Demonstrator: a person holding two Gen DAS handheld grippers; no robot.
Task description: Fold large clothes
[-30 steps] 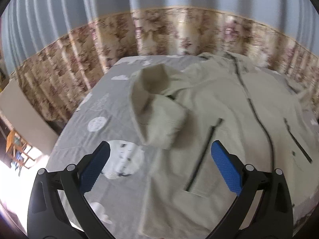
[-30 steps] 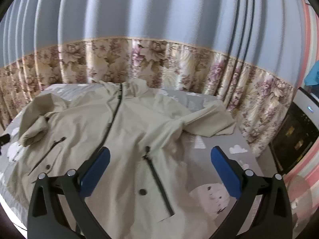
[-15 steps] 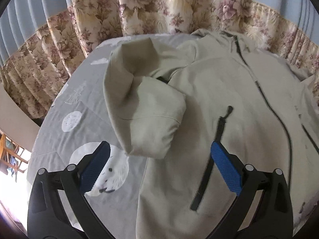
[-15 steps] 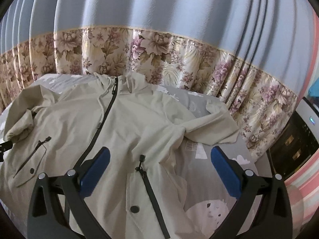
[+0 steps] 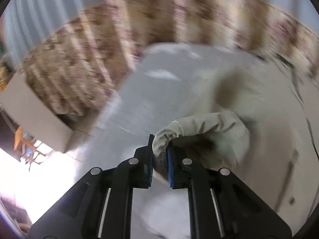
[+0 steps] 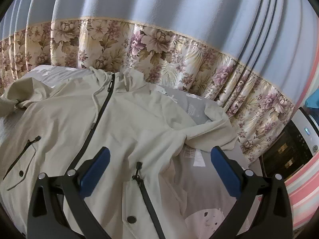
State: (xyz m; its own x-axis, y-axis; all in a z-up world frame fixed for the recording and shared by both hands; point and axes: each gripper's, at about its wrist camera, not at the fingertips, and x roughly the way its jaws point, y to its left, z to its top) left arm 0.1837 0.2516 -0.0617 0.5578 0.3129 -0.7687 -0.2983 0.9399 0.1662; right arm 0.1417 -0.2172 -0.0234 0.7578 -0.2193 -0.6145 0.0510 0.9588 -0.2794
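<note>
Between the blue pads of our left gripper (image 5: 160,163) the jaws are closing on the bunched cuff of the jacket's sleeve (image 5: 209,131), and the cloth is pinched there with its rolled end sticking out past the fingertips. Our right gripper (image 6: 157,171) hangs with its jaws spread wide and nothing between them, above the lower front of the beige jacket (image 6: 127,119). The jacket lies face up and spread across the grey bedsheet (image 6: 207,177), zip closed down its middle, hood toward the curtain, its other sleeve (image 6: 215,133) folded out onto bare sheet near the bed's far corner. Behind the bed runs a floral curtain (image 6: 159,55) under blue drapes (image 6: 159,6). The left wrist view is smeared by motion, so curtain and sheet blur there, yet it alone shows the grip on the cuff, plus a pale wall panel (image 5: 30,107) and a bright floor patch (image 5: 39,175) beside the bed. The right wrist view is sharp and alone shows the whole garment, its chest pockets, a dark appliance (image 6: 289,155) with a lit display, and a pink striped wall (image 6: 307,183).
</note>
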